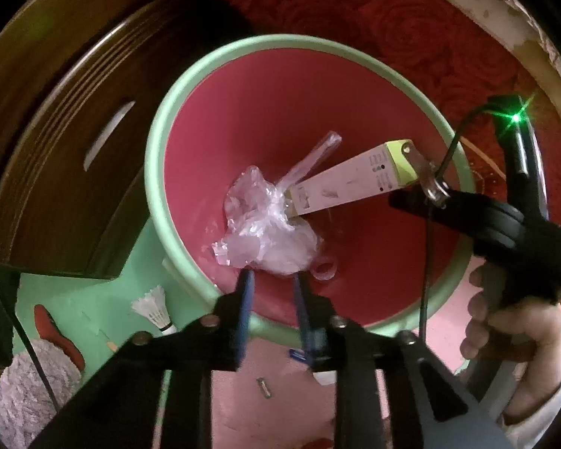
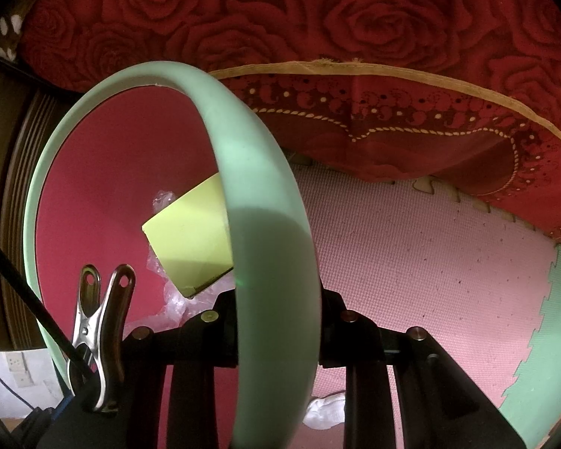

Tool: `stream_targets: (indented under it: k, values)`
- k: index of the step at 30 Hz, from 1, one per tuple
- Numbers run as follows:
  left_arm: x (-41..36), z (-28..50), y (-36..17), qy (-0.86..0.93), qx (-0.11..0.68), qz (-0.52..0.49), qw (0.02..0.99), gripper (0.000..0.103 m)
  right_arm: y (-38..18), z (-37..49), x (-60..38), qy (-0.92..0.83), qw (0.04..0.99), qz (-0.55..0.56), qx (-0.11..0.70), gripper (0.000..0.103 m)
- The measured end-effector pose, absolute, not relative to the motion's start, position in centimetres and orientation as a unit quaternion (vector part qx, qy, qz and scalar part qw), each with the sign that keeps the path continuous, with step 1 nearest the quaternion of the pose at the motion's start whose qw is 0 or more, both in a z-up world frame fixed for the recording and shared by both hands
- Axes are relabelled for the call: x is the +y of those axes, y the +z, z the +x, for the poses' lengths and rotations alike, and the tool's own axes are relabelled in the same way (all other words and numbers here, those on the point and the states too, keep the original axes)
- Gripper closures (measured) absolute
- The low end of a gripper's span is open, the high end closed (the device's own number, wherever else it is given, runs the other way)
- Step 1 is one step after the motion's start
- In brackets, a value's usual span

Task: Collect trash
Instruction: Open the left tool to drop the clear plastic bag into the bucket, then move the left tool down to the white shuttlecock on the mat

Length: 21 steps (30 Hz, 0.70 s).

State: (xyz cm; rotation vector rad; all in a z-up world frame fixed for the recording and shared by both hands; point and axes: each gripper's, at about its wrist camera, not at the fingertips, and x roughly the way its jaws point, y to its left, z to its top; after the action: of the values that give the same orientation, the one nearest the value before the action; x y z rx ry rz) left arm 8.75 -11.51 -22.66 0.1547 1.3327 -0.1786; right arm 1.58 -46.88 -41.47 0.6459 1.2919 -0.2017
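my left claw (image 1: pixel 271 278) hangs over the bin (image 1: pixel 157 172), pointing steeply down, its 2 blue fingers (image 1: pixel 243 310) narrowly apart with nothing between them; their tips sit just at the near edge of the crumpled clear plastic (image 1: pixel 269 224), and i cannot tell if they touch it. the bin is mint green on the rim and outside, pink-red inside. the plastic lies at the bottom, and a long carton (image 1: pixel 355 183) with a yellow-green end leans from that wad up toward the right side of the rim. my right claw (image 2: pixel 278 321) is clamped on the rim of the bin at that right side: in the right wrist view the green rim runs straight down between its 2 black arms, and the fingertips themselves are hidden behind it. a bare hand (image 1: pixel 512 333) grips the right tool's handle in the left wrist view. a metal spring clip (image 2: pixel 101 333) pinches a black cable on the right tool. the bin stands on pink and green foam floor mats (image 2: pixel 411 254), beside a red rose-print bedspread (image 2: pixel 355 30). a white shuttlecock (image 1: pixel 155 308) lies on the green mat left of the bin, near a dark wooden cabinet (image 1: pixel 67 172).
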Motion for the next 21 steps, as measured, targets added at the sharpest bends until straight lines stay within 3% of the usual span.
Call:
stream_targets:
  k: [6, 21]
  values:
    - [-11.8, 8.4, -21.7, -0.086, 0.613, 0.080, 0.782, 0.064, -41.5, 1.5, -47.2, -0.092, 0.746, 0.295, 0.590, 0.076]
    - [-7.1, 7.5, -19.4, -0.054, 0.608, 0.045, 0.791, 0.055, -41.5, 1.7, -47.0, -0.092, 0.745, 0.296, 0.590, 0.075]
